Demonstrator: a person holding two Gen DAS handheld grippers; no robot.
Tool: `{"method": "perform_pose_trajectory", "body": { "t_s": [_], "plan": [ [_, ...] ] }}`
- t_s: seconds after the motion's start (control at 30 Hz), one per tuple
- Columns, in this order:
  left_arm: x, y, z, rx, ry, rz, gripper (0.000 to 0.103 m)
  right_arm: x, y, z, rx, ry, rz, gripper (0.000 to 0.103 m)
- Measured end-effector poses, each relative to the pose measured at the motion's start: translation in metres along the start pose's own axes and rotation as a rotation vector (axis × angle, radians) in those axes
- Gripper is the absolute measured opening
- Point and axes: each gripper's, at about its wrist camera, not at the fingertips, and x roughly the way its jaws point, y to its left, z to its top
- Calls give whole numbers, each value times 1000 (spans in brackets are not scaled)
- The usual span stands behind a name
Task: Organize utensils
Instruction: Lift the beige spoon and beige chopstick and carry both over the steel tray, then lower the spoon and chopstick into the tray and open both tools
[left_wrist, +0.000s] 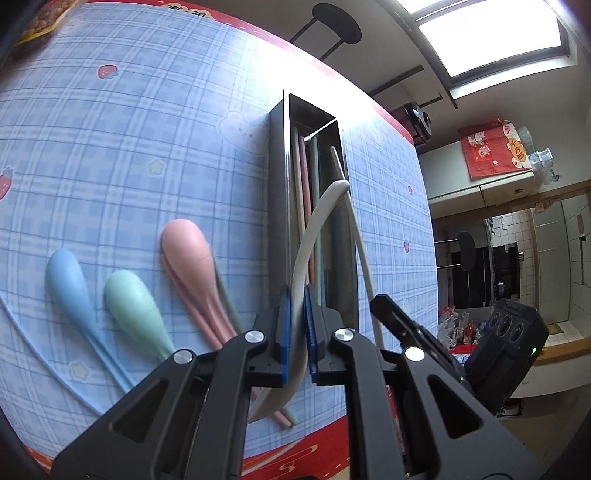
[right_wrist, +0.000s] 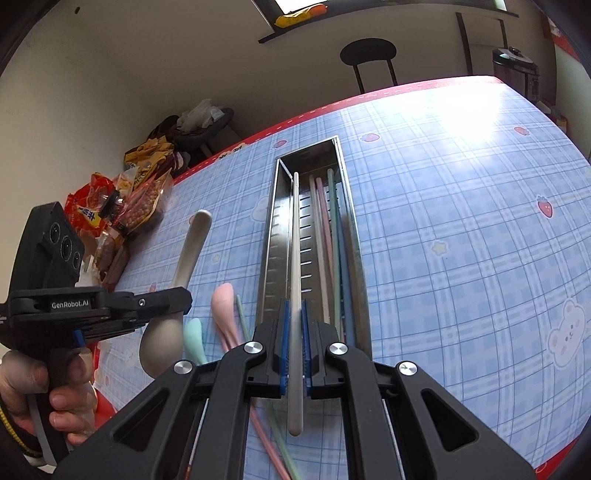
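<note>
Right tongs (right_wrist: 294, 350) clamp a white chopstick (right_wrist: 295, 258) over the tray (right_wrist: 354, 236); left tongs (left_wrist: 297, 332) clamp a white spoon (left_wrist: 314, 236). Several chopsticks lie inside already (pink, green); three spoons (left_wrist: 136, 306) wait on the bench (left_wrist: 129, 147).

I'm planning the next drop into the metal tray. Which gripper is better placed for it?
Right. The right gripper holds its white chopstick lined up over the long metal tray; the left gripper grips a white spoon beside it.
</note>
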Motion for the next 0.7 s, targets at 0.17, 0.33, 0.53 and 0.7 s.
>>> {"method": "perform_pose_trajectory", "body": {
  "t_s": [0.17, 0.33, 0.53, 0.7],
  "plan": [
    [34, -13, 32, -59, 20, -6, 11, 19, -4, 13, 7, 20, -30, 7],
    [64, -23, 55, -99, 35, 2, 11, 37, -10, 23, 21, 36, -58, 7],
    [89, -28, 75, -133, 36, 20, 11, 51, -10, 33, 36, 43, -62, 7],
    [106, -35, 91, -134, 37, 16, 20, 58, -9, 38, 32, 63, -64, 7]
  ]
}}
